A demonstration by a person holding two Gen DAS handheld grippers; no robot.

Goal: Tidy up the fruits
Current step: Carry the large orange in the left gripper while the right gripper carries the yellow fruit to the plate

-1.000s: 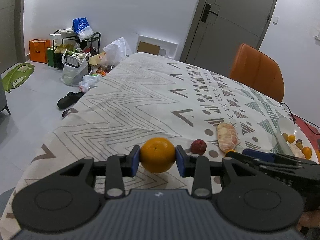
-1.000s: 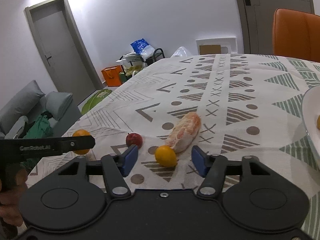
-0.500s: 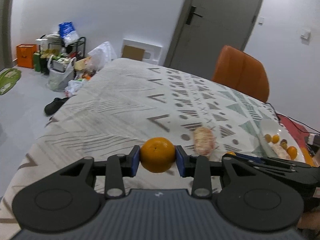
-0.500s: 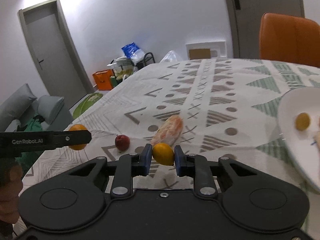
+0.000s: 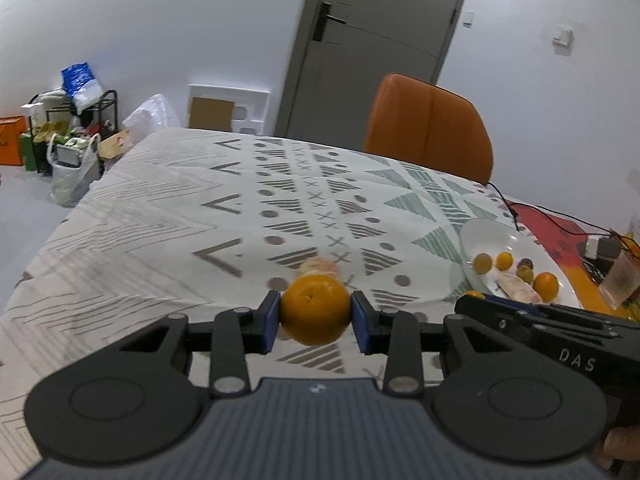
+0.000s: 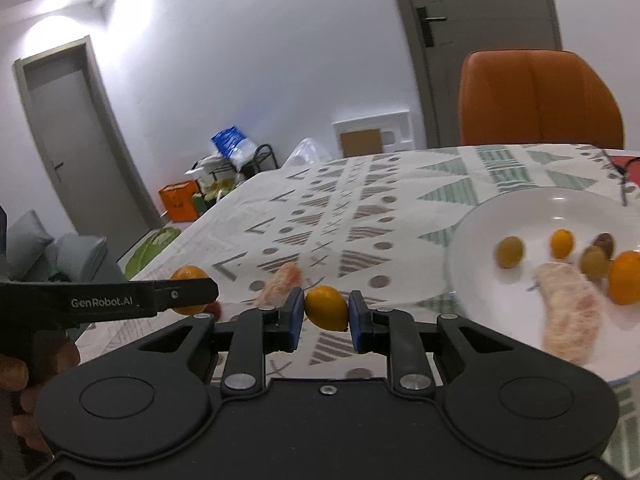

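Observation:
My left gripper (image 5: pixel 315 318) is shut on a round orange (image 5: pixel 314 309), held above the patterned tablecloth (image 5: pixel 168 216). My right gripper (image 6: pixel 325 316) is shut on a small yellow-orange fruit (image 6: pixel 325 307), also lifted off the cloth. A white plate (image 6: pixel 528 216) lies to the right with several small fruits and a peeled citrus piece (image 6: pixel 568 312) on it. Another peeled citrus piece (image 6: pixel 282 278) lies on the cloth behind the grippers. A small red fruit (image 6: pixel 214 309) peeks out beside the left gripper in the right wrist view.
An orange chair (image 5: pixel 428 132) stands at the table's far side. Cables and a red mat (image 5: pixel 552 228) lie beyond the plate (image 5: pixel 492 236). Bags and a rack (image 5: pixel 72 132) clutter the floor at the left, near a grey door (image 5: pixel 372 40).
My right gripper closed on the small yellow-orange fruit and lifted it. Both grippers swung right toward the plate, the left one still carrying the orange.

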